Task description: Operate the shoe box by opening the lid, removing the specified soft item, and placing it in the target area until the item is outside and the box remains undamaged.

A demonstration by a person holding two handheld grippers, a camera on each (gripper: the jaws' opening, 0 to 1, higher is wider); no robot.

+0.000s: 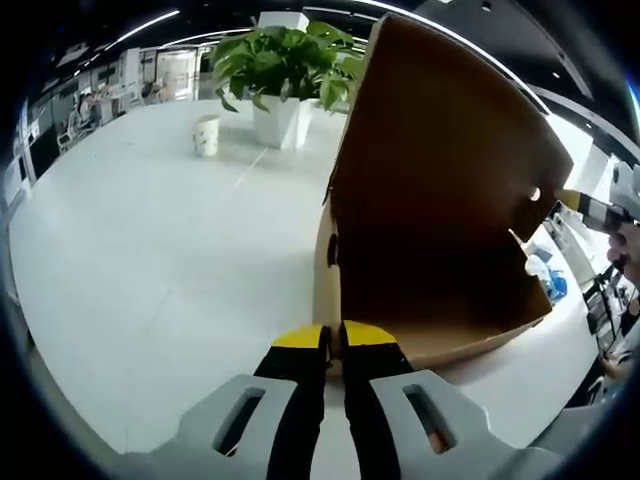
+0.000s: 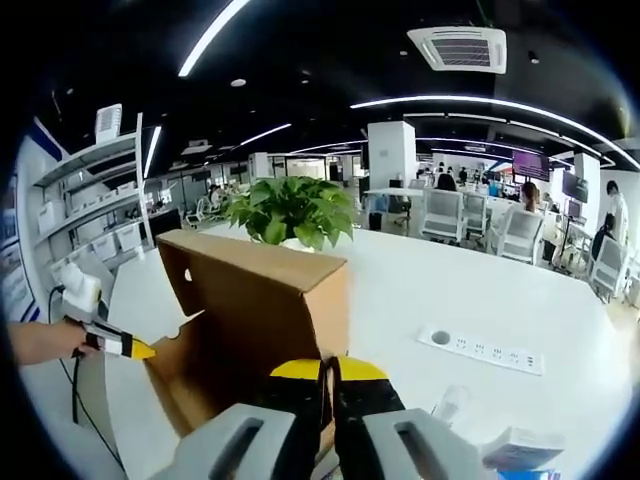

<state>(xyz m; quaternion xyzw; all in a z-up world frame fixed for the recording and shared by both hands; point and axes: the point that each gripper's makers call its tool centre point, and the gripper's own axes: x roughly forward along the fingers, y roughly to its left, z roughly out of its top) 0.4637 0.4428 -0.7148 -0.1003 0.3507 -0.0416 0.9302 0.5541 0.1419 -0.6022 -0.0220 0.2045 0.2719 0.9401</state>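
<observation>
Table: a wide white table (image 1: 150, 260) carries everything; in the right gripper view its top (image 2: 480, 300) runs off toward office chairs and desks.
Shoe box: the brown cardboard shoe box (image 1: 440, 290) stands on the table with its lid (image 1: 450, 130) raised upright (hinged along the far side); the interior visible in the left gripper view looks bare, and no soft item can be made out. In the right gripper view the box (image 2: 250, 300) sits just ahead of the jaws, in front of the plant.
Plant: a leafy green plant (image 1: 285, 60) in a white pot stands on the table behind the box, also visible past the lid edge (image 2: 290, 210).
Power strip: a white power strip (image 2: 485, 350) lies flat on the table, well right of the box.
Cup: a small pale cup (image 1: 206, 135) stands left of the plant pot.
Left gripper: the left gripper (image 1: 332, 338) has its yellow-tipped jaws pressed together with nothing between them, just at the box's near wall.
Right gripper: the right gripper (image 2: 330, 370) likewise has its jaws closed together and empty, at the box's edge.
</observation>
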